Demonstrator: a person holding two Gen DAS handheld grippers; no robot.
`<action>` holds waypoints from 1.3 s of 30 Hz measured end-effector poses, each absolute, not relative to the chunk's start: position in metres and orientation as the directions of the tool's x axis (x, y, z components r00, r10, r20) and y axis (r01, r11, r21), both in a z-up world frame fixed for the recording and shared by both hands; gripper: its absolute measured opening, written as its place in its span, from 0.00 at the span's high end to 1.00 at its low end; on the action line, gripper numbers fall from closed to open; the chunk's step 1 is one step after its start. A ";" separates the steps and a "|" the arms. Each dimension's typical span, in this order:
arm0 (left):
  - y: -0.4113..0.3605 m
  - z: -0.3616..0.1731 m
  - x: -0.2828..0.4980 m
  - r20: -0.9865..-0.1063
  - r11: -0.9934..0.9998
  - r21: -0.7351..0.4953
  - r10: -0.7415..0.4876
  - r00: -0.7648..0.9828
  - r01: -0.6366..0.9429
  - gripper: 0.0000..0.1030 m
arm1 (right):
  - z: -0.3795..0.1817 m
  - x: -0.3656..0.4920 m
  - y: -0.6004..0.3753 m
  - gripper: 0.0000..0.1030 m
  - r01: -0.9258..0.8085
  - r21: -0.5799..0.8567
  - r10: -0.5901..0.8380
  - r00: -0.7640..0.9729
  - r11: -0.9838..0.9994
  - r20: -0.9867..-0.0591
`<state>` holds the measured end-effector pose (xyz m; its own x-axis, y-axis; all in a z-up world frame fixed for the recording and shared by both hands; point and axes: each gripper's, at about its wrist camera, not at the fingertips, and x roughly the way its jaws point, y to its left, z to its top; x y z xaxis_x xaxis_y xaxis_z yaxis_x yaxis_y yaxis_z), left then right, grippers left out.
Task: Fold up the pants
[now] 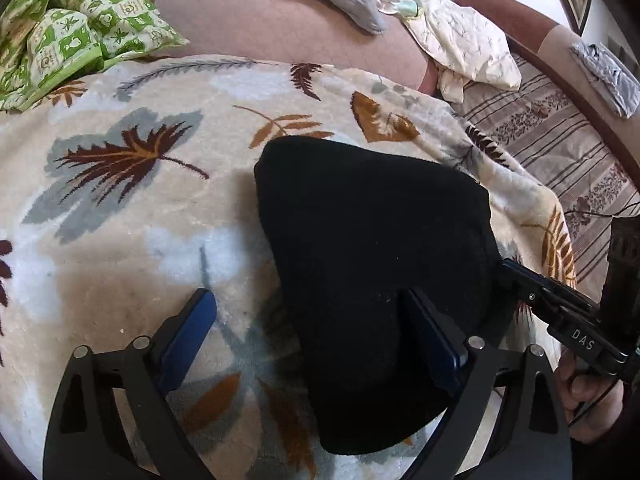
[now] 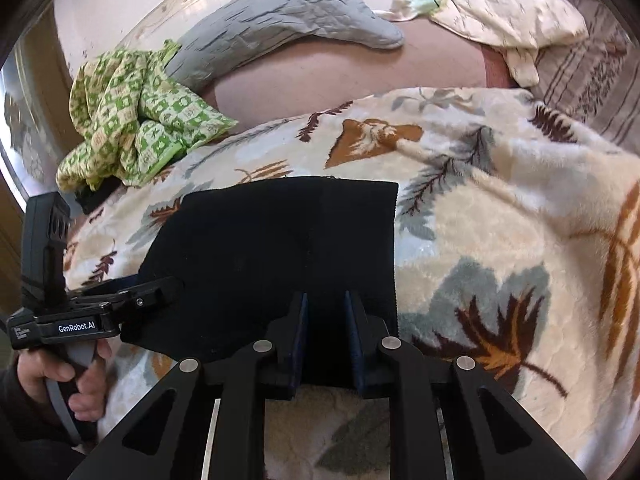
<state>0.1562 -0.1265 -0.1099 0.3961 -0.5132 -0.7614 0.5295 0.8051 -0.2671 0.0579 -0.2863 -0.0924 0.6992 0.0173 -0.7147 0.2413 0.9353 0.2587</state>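
I have the black pants [image 1: 372, 280] folded into a compact bundle on the leaf-print blanket [image 1: 132, 208] that covers the bed, and both tools are at their near edge. My left gripper [image 1: 310, 316] has its fingers spread wide: the right finger [image 1: 432, 332] rests on top of the pants, while the left finger [image 1: 192, 328] sits over bare blanket just beside them, so nothing is pinched there. From the right wrist view, my right gripper [image 2: 326, 312] has its two fingers close together with a narrow gap between them, lying over the near edge of the pants [image 2: 280, 248]; I cannot tell whether any cloth is caught between them. In that view the fold looks roughly rectangular, its right edge straight against the blanket [image 2: 500, 220]. The left gripper [image 2: 168, 288] also shows at the left of that view, its tip at the pants' left edge, with the hand [image 2: 80, 380] on its handle. Farther back lie a green checked cloth [image 1: 80, 28], a grey quilted cloth [image 2: 288, 20] and a cream cloth [image 1: 468, 48].
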 end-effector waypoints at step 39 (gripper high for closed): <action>-0.120 -0.074 0.148 -0.610 0.753 -0.321 -0.628 0.483 0.574 0.93 | -0.089 0.057 -0.286 0.74 0.243 0.311 0.055 0.702 0.919 -0.710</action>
<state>0.1477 -0.1199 -0.0745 0.4831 -0.6280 -0.6100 0.5738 0.7534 -0.3212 0.0574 -0.2855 -0.0886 0.7022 0.0546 -0.7099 0.2434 0.9186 0.3114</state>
